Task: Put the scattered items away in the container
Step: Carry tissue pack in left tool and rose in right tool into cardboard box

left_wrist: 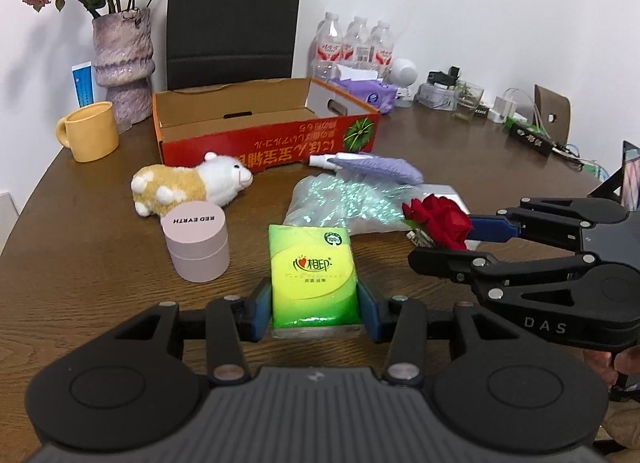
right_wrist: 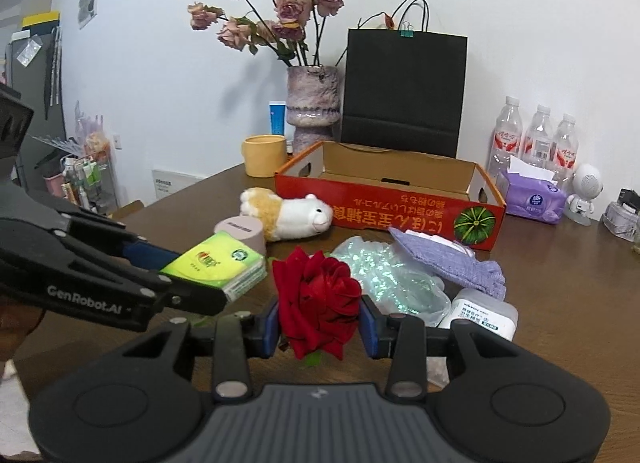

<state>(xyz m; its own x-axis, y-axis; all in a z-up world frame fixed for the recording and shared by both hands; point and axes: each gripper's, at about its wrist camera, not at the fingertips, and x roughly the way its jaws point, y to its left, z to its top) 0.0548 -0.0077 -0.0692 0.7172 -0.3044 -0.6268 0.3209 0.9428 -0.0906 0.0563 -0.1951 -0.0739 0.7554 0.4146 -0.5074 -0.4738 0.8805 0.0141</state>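
My left gripper (left_wrist: 316, 313) is shut on a green tissue pack (left_wrist: 314, 275), its blue pads pressed on both sides; the right wrist view shows that gripper (right_wrist: 196, 279) and the pack (right_wrist: 216, 263) at the left. My right gripper (right_wrist: 320, 327) is shut on a red rose (right_wrist: 320, 303), and the left wrist view has this gripper (left_wrist: 444, 241) and the rose (left_wrist: 438, 223) at the right. Behind stands an open, empty red cardboard box (left_wrist: 264, 143). On the table lie a plush sheep (left_wrist: 192, 183), a pink jar (left_wrist: 196, 243), a shiny plastic bag (left_wrist: 344, 203) and a purple cloth (left_wrist: 376, 167).
A yellow mug (left_wrist: 90, 131), a vase of dried roses (left_wrist: 124, 63) and a black paper bag (left_wrist: 234, 23) stand behind the box. Water bottles (left_wrist: 352, 43) and a purple wipes pack (left_wrist: 368, 93) sit to its right. A white container (right_wrist: 480, 313) lies by the bag.
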